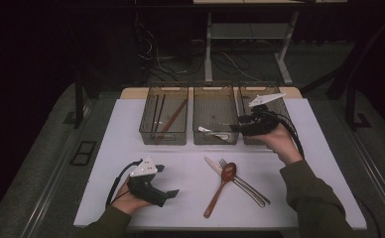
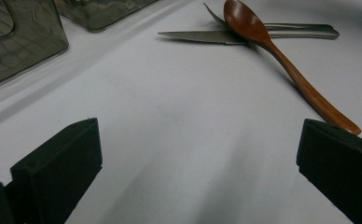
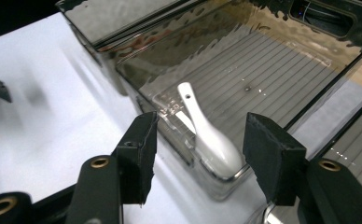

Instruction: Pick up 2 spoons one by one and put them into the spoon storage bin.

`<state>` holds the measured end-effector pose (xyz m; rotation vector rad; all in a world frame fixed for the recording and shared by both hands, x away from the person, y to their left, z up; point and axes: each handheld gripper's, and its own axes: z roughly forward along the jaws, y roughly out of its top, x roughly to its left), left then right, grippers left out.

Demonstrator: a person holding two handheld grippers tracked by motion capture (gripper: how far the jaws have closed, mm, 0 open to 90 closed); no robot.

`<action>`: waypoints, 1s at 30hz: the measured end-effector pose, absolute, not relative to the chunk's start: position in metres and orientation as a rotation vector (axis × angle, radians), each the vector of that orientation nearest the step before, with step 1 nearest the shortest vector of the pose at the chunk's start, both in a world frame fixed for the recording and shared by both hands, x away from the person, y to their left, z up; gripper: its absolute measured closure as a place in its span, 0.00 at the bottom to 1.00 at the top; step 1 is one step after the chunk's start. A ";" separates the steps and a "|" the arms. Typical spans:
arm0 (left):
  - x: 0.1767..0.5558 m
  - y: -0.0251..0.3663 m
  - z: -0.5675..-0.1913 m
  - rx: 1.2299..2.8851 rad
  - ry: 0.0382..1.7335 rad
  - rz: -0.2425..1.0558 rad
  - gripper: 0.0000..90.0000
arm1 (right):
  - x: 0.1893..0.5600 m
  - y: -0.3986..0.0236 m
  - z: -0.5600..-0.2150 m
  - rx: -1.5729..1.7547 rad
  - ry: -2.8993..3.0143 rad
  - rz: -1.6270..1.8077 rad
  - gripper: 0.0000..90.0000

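White ceramic soup spoon [image 3: 207,135] lies sorted in the middle smoky plastic bin [image 1: 216,140], beneath the spread, empty right claw [image 3: 198,154].

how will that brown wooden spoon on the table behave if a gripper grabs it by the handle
The wooden spoon looks stiff and probably light. Its bowl rests on the knife and fork, so lifting may nudge them. The slim, glossy handle might slip or pivot.

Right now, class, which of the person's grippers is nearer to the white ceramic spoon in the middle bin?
The right gripper. It hangs open just above the white ceramic spoon at the middle bin's front right corner. The left gripper rests far off, near the table's front left.
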<state>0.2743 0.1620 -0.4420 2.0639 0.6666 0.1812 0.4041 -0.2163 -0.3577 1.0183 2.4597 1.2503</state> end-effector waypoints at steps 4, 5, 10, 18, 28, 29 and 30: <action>0.274 0.162 -0.442 2.064 0.667 0.181 0.00 | 0.394 -0.219 -0.359 1.003 2.470 1.234 0.52; 0.274 0.162 -0.442 2.065 0.666 0.181 0.00 | 0.392 -0.219 -0.360 0.998 2.474 1.222 0.53; 0.274 0.162 -0.442 2.064 0.664 0.182 0.00 | 0.382 -0.222 -0.363 0.989 2.497 1.211 0.61; 0.274 0.162 -0.441 2.061 0.661 0.185 0.00 | 0.365 -0.228 -0.376 0.963 2.534 1.167 0.76; 0.273 0.162 -0.441 2.061 0.663 0.185 0.00 | 0.341 -0.232 -0.391 0.907 2.584 1.151 0.98; 0.273 0.162 -0.441 2.061 0.663 0.185 0.00 | 0.339 -0.231 -0.392 0.898 2.592 1.151 0.99; 0.273 0.162 -0.441 2.062 0.662 0.185 0.00 | 0.337 -0.230 -0.394 0.891 2.599 1.147 0.99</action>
